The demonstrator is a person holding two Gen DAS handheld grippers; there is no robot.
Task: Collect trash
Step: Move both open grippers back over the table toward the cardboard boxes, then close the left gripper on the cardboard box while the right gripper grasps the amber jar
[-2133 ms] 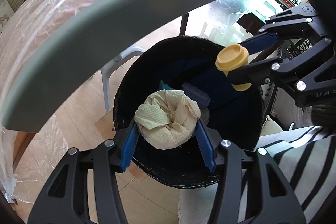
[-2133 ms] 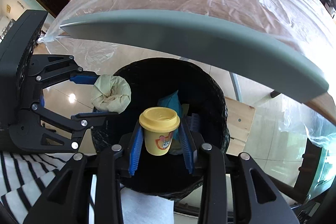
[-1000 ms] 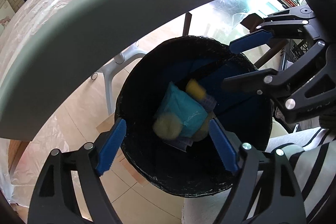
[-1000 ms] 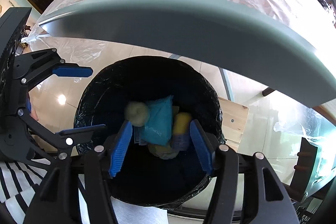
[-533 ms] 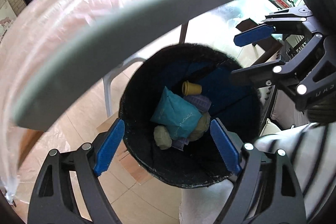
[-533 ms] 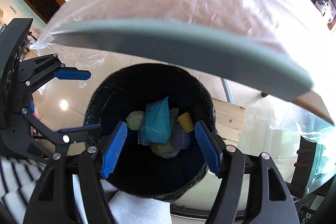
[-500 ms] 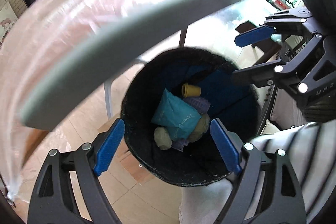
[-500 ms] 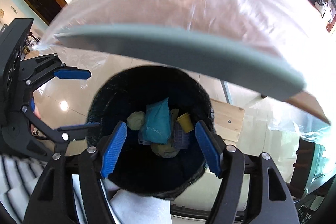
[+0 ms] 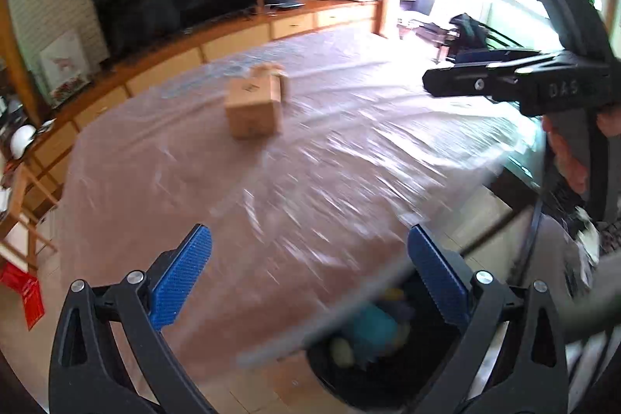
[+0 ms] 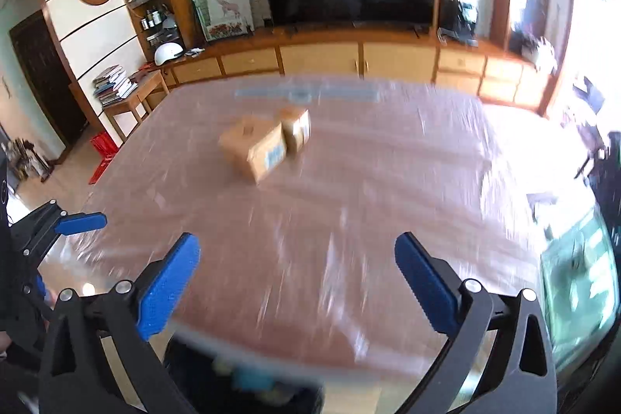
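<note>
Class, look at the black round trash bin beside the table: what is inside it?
Inside the black round trash bin lie a teal packet, a pale crumpled wad and something yellow, all blurred. The plastic-covered table's grey edge hides the rest.

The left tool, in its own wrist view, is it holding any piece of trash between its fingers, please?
No. The left tool is opening with nothing between its blue fingers; only the plastic-covered table shows in the gap.

The black bin stands on the floor below the near edge of the table, partly hidden by that edge. Inside it lies blurred trash: a teal packet in the middle, with yellowish and pale lumps around it.
</note>
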